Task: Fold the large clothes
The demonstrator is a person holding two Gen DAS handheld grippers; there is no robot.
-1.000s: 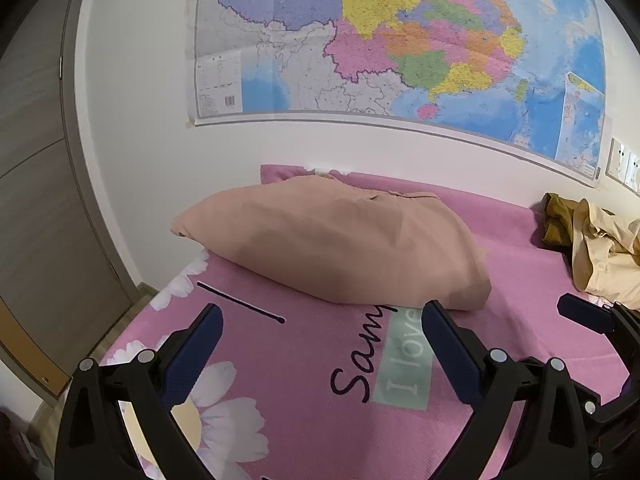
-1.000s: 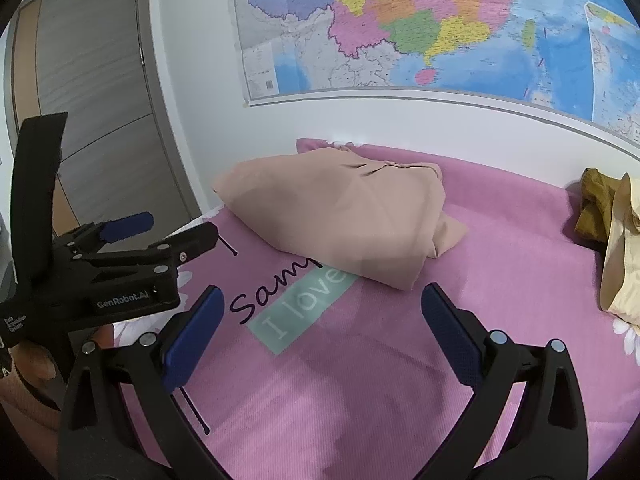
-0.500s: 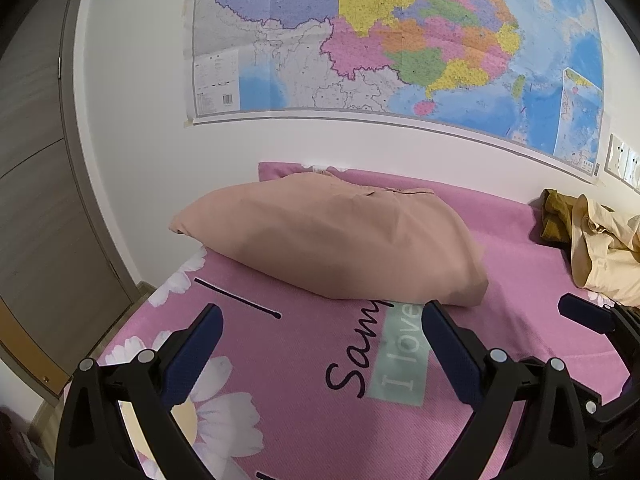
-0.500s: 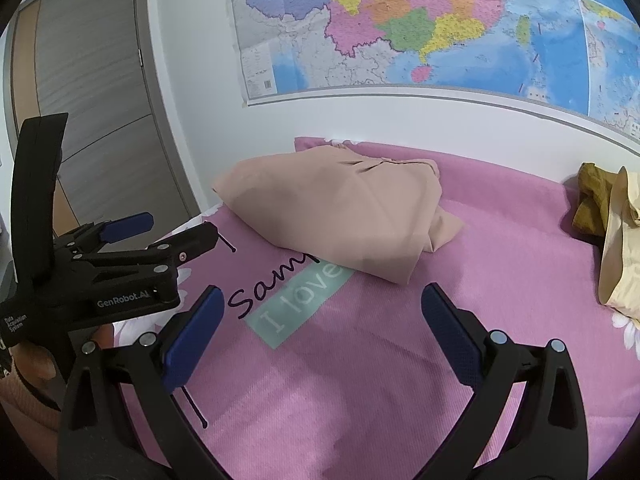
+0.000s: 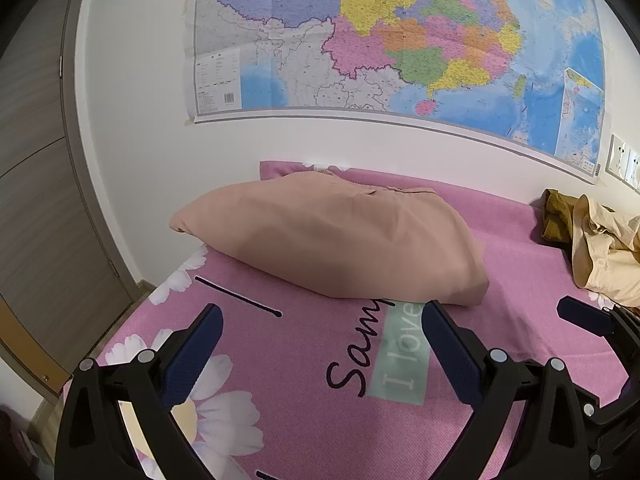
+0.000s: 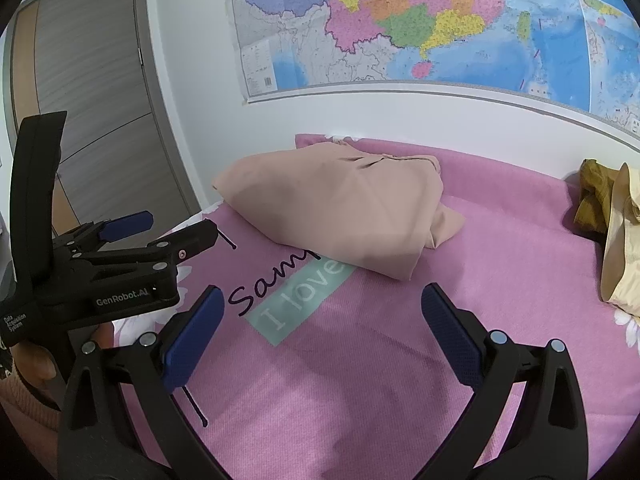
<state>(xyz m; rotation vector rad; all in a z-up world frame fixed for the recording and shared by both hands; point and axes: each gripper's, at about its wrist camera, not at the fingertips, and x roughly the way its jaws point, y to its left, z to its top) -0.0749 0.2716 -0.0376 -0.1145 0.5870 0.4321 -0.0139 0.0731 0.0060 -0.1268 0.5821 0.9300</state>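
Left wrist view shows the folded peach garment (image 5: pixel 340 248) lying soft and floppy on the pink bed (image 5: pixel 520 248), best pinched at a corner, while both grippers (image 5: pixel 320 344) (image 6: pixel 320 320) hover wide, empty.

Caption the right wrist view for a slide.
Open right gripper above pink bedsheet, facing folded peach garment.

Folded garment (image 5: pixel 332 244) on bed (image 5: pixel 512 264) – clothes pile (image 5: pixel 600 248) right, map (image 5: pixel 400 40) behind.
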